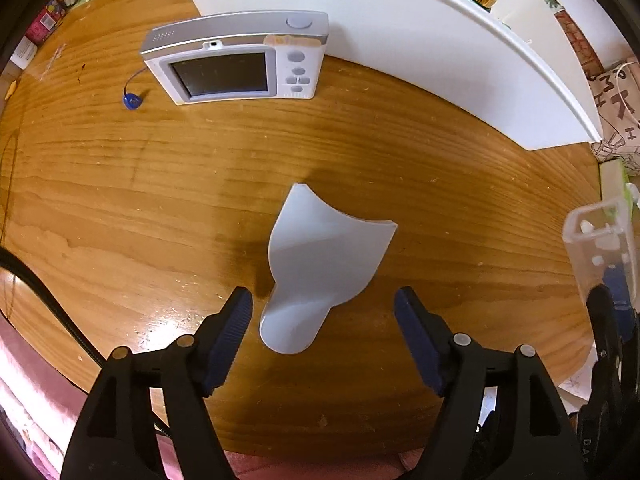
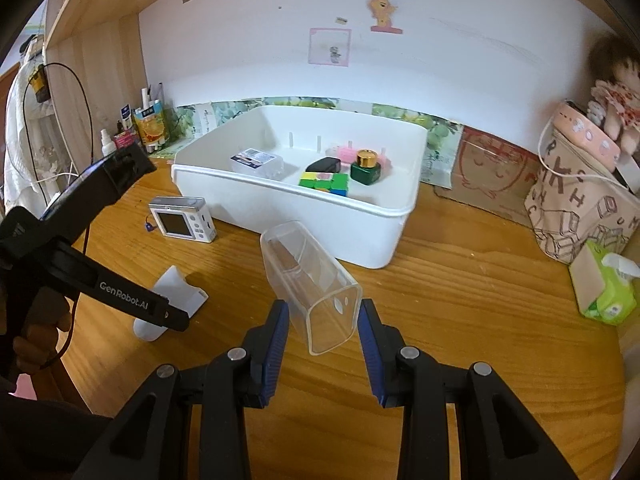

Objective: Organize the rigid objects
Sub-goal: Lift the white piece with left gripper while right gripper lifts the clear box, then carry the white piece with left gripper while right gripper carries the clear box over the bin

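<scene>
**Two hand-held grippers over a wooden table, one empty, one holding a clear container**

The left hand-held gripper (image 1: 323, 306) points straight down at the table (image 1: 120, 200), its blue-padded jaws spread wide and gripping nothing. Between and just below the jaws lies a white scoop-shaped piece (image 1: 326, 268), flat on the wood and untouched by either pad.

The right hand-held gripper (image 2: 322, 320) angles downward, its jaws clamped on the closed end of a clear plastic container (image 2: 310, 284). The container is tilted, with its open mouth aimed away from the gripper, toward the bin.

Farther out, a small silver digital camera (image 1: 236, 64) stands on its edge on the table, screen facing the viewer, with a blue strap tag (image 1: 132, 101) lying beside it. Just behind the camera sits a large white plastic bin (image 2: 340, 216). Inside the bin are a clear flat case (image 2: 256, 162), a black object (image 2: 324, 165), a colour cube puzzle (image 2: 325, 184), a green bottle with a gold cap (image 2: 365, 168) and something pink (image 2: 346, 154).

At the right edge of the table stand a printed fabric bag (image 2: 580, 208) and a green tissue pack (image 2: 604, 288). A person's hand (image 2: 40, 332) grips the left tool's handle.
</scene>
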The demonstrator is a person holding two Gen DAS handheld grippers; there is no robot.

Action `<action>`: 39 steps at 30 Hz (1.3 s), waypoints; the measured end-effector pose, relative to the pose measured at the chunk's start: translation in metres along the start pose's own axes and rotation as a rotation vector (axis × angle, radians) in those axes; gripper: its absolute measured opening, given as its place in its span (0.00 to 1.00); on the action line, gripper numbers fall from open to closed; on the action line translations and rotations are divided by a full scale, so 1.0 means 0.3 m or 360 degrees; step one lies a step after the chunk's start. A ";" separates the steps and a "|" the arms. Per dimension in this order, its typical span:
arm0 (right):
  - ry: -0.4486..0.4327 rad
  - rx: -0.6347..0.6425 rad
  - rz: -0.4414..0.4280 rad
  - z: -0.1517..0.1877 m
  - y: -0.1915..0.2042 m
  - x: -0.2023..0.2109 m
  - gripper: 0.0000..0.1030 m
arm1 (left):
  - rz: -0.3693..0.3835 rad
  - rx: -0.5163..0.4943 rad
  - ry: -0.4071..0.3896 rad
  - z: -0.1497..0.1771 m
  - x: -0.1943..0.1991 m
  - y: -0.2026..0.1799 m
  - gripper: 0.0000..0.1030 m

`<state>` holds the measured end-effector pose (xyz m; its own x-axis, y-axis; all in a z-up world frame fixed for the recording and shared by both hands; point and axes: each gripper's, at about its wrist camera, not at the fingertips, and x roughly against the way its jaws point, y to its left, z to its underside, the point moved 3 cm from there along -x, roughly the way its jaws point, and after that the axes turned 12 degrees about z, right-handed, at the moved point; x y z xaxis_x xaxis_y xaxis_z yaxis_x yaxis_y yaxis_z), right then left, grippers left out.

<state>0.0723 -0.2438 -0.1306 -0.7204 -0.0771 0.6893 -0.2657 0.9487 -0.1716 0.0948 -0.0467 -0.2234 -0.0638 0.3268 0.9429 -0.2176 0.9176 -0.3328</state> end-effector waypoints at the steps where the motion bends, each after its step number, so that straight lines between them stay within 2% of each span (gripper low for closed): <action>1: 0.0003 -0.0004 0.0002 0.003 -0.003 0.001 0.35 | -0.0004 0.0002 -0.0003 -0.002 -0.001 0.002 0.74; 12: 0.0030 -0.0013 0.0013 0.011 -0.027 0.000 0.35 | -0.0007 -0.0004 -0.0015 -0.032 -0.027 -0.010 0.70; 13: 0.0031 -0.0014 0.0011 0.008 -0.029 -0.002 0.35 | -0.0012 -0.0010 -0.0018 -0.035 -0.033 -0.020 0.69; 15: 0.0025 -0.0015 0.0009 0.003 -0.030 -0.003 0.35 | -0.0029 -0.0019 -0.0028 -0.037 -0.029 -0.024 0.59; 20: 0.0014 -0.0014 -0.0002 -0.020 -0.023 -0.005 0.35 | 0.0000 0.0015 -0.0015 -0.057 -0.007 0.014 0.58; 23: -0.0012 -0.0010 -0.0012 -0.044 -0.016 -0.002 0.34 | -0.0004 0.0027 -0.0013 -0.057 0.020 0.039 0.58; 25: -0.0022 -0.0005 -0.0025 -0.062 -0.011 -0.003 0.29 | -0.0003 0.0029 -0.0016 -0.055 0.040 0.047 0.58; 31: -0.0057 0.0024 -0.0032 -0.106 0.009 -0.008 0.28 | 0.0015 0.0043 -0.0010 -0.069 0.116 0.050 0.58; 39: -0.0147 0.0039 -0.0077 -0.203 0.035 0.019 0.28 | 0.0075 -0.0064 -0.0121 -0.117 0.296 0.006 0.58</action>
<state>0.1046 -0.2156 -0.0856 -0.7620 -0.1514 0.6297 -0.3161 0.9356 -0.1575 0.1229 -0.0081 -0.1407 -0.1472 0.3534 0.9238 -0.1733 0.9103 -0.3759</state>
